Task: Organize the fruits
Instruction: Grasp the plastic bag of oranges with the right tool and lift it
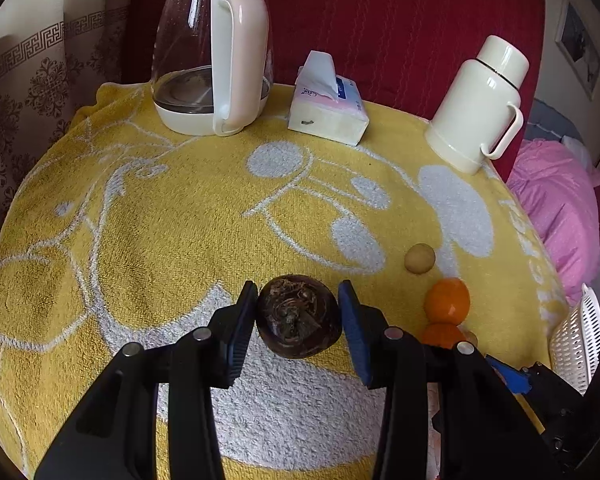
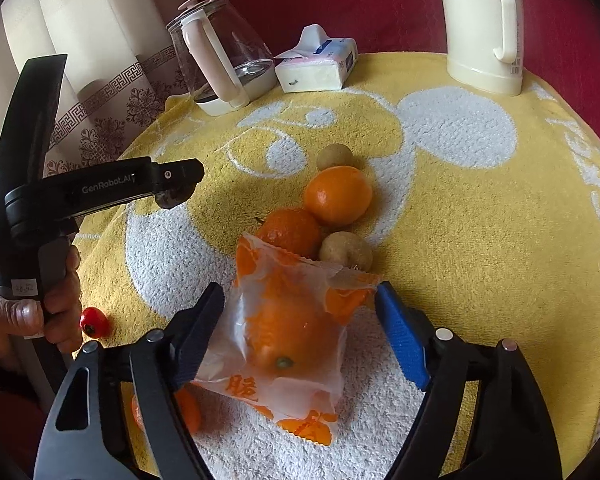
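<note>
Left wrist view: left gripper (image 1: pixel 298 316) is narrowly set and clamped on a dark brown round fruit (image 1: pixel 299 317), held above the yellow towel (image 1: pixel 180 240), with the white basket (image 1: pixel 578 340) off to its right; step in hand looks like carrying it to be sorted. Right wrist view: right gripper (image 2: pixel 300 330) straddles the bagged orange (image 2: pixel 288 332) lying on the towel, left pad touching the wrapper, right pad clear, so no grip yet. Next: close squarely on the fruit, not the loose film.
</note>
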A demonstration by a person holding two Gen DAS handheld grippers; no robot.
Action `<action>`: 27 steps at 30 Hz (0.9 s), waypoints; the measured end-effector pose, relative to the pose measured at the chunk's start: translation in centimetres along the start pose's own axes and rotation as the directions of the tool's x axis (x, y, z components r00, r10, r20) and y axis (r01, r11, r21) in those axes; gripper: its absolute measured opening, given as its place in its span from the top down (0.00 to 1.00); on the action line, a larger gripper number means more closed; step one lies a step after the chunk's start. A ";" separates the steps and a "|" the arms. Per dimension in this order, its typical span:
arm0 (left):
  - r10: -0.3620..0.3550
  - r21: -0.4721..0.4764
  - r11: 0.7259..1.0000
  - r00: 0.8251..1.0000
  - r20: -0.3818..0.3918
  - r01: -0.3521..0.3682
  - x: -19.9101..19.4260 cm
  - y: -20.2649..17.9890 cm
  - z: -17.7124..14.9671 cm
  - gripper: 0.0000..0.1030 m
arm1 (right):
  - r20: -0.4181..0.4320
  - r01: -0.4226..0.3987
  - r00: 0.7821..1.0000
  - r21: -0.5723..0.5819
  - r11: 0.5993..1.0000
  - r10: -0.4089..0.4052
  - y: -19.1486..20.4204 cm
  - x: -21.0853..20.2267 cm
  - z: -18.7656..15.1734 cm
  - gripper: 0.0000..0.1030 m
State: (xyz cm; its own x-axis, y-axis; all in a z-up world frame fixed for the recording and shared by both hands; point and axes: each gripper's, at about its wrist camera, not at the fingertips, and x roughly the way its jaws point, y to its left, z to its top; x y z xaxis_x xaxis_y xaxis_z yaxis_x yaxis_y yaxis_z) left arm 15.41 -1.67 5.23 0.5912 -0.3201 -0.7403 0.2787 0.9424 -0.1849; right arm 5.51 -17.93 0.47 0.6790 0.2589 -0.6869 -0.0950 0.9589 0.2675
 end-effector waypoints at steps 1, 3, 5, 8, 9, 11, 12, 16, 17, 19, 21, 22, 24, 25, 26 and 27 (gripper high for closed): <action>-0.001 -0.002 1.000 1.000 0.002 0.001 -0.1 0.0 0.0 0.59 | 0.005 -0.002 1.000 -0.003 1.000 0.002 0.1 -0.2 0.0 0.29; -0.001 -0.004 1.000 1.000 0.009 0.001 -0.4 0.0 -0.1 0.59 | 0.013 -0.006 1.000 -0.008 1.000 0.006 0.2 -0.5 -0.1 0.33; -0.003 -0.007 1.000 1.000 0.015 0.003 -0.7 0.0 -0.1 0.59 | 0.020 -0.002 1.000 -0.019 1.000 0.002 0.4 -0.8 -0.1 0.34; -0.005 -0.012 1.000 1.000 0.022 0.005 -1.2 -0.1 -0.1 0.59 | 0.031 -0.002 1.000 -0.028 1.000 0.003 0.7 -1.2 -0.3 0.35; -0.004 -0.012 1.000 1.000 0.025 0.004 -1.4 -0.1 -0.2 0.59 | 0.034 -0.005 0.999 -0.029 1.000 0.006 0.7 -1.4 -0.4 0.35; -0.001 -0.012 1.000 1.000 0.031 0.001 -1.7 -0.2 -0.3 0.59 | 0.041 -0.006 0.999 -0.027 1.000 0.007 0.7 -1.7 -0.4 0.35; 0.000 -0.012 1.000 0.999 0.036 0.000 -1.9 -0.3 -0.3 0.59 | 0.046 -0.006 0.999 -0.025 1.000 0.008 0.7 -1.9 -0.4 0.35; 0.009 -0.011 1.000 0.998 0.061 -0.009 -3.1 -0.5 -0.6 0.59 | 0.070 -0.004 0.998 -0.023 1.000 0.006 0.7 -2.9 -0.4 0.36; 0.015 -0.009 1.000 0.998 0.069 -0.014 -3.4 -0.6 -0.7 0.59 | 0.079 -0.002 0.997 -0.024 1.000 0.004 0.7 -3.2 -0.5 0.36; 0.022 -0.009 1.000 0.996 0.087 -0.022 -4.1 -0.7 -0.8 0.59 | 0.095 -0.002 0.995 -0.024 1.000 0.004 0.7 -3.7 -0.5 0.36; 0.027 -0.012 1.000 0.994 0.106 -0.026 -4.9 -0.8 -1.1 0.59 | 0.112 -0.005 0.994 -0.024 1.000 0.007 0.8 -4.2 -0.6 0.36; 0.029 -0.013 1.000 0.993 0.117 -0.028 -5.3 -0.9 -1.2 0.59 | 0.120 -0.005 0.993 -0.024 1.000 0.008 0.8 -4.5 -0.6 0.36; 0.033 -0.014 0.999 0.990 0.137 -0.032 -6.2 -0.9 -1.5 0.59 | 0.140 -0.003 0.990 -0.029 1.000 0.007 0.9 -5.1 -0.7 0.36; 0.035 -0.013 0.999 0.989 0.146 -0.033 -6.6 -1.0 -1.6 0.59 | 0.150 -0.001 0.989 -0.031 1.000 0.006 1.0 -5.5 -0.7 0.36; 0.038 -0.012 0.999 0.987 0.157 -0.037 -7.1 -1.1 -1.8 0.59 | 0.161 0.001 0.987 -0.034 0.999 0.005 1.0 -5.8 -0.8 0.36; 0.044 -0.009 0.999 0.985 0.167 -0.043 -7.6 -1.2 -2.0 0.59 | 0.172 0.002 0.985 -0.036 0.999 0.004 1.1 -6.1 -0.8 0.36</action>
State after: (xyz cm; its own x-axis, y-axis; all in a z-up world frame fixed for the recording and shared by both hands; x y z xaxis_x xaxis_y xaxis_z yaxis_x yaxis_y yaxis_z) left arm 9.12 -0.18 9.76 0.7212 -0.2902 -0.6290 0.2460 0.9561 -0.1589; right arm 0.65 -18.41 4.41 0.7935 0.2394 -0.5595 -0.1203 0.9629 0.2415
